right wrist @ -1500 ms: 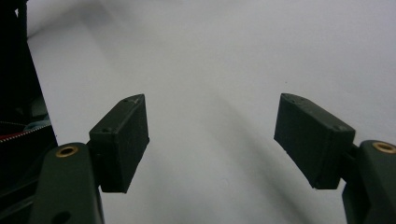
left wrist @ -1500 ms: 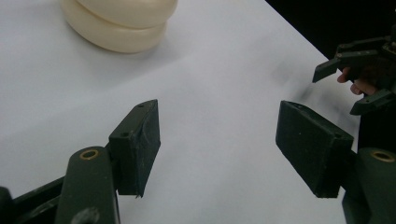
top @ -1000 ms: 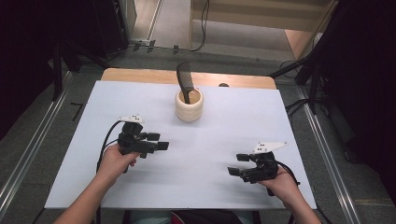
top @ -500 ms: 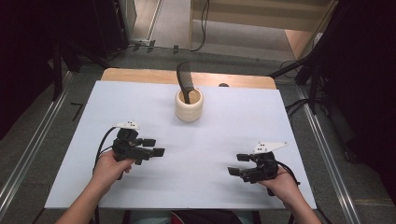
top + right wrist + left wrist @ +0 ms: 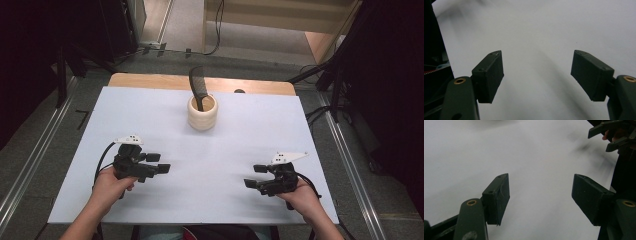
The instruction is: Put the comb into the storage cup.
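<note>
High view: a white table (image 5: pixel 150 115) with a cream cup (image 5: pixel 202 112) near the far edge at centre, and a black comb (image 5: pixel 198 89) standing tilted in it. The left gripper (image 5: pixel 159 163) sits over the near left of the table, held in the person's left hand (image 5: pixel 111 185), jaws pointing toward the middle. The right gripper (image 5: pixel 256 176) is at the near right, in the right hand (image 5: pixel 300 196), jaws pointing left. Both are well apart from the cup and from each other.

Left gripper view: its jaws are spread, nothing between them, bare table beneath. The right gripper (image 5: pixel 610 135) appears at the top right corner, which gives their facing.

Right gripper view: jaws spread, empty, over bare white table surface; the table's edge shows at left.
</note>
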The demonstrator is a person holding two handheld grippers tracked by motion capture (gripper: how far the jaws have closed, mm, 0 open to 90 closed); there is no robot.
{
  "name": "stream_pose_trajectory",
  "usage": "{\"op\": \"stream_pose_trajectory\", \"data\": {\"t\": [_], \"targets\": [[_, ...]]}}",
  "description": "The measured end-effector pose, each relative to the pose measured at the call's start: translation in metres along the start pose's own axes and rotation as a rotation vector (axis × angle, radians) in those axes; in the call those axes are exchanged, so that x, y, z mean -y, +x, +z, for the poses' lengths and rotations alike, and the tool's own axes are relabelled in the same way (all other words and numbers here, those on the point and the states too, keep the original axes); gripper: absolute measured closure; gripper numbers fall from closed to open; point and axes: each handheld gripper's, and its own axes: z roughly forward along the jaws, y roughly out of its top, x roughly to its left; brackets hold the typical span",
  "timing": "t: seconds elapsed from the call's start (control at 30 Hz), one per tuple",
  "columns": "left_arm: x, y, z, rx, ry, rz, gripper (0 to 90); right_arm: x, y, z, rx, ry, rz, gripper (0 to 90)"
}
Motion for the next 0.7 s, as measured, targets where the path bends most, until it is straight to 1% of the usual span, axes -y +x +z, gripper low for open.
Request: {"op": "stream_pose_trajectory", "data": {"t": [0.17, 0.43, 0.7], "targets": [[0.004, 0.001, -0.004, -0.016, 0.008, 0.005, 31.4, 0.0, 0.0, 0.0, 0.002, 0.002, 0.002, 24.3], [0.01, 0.003, -0.013, -0.025, 0.0, -0.009, 31.4, 0.0, -0.001, 0.0, 0.002, 0.001, 0.002, 24.3], [0.017, 0.006, -0.02, -0.039, 0.005, -0.018, 31.4, 0.0, -0.001, 0.0, 0.005, 0.004, 0.002, 24.3]]}}
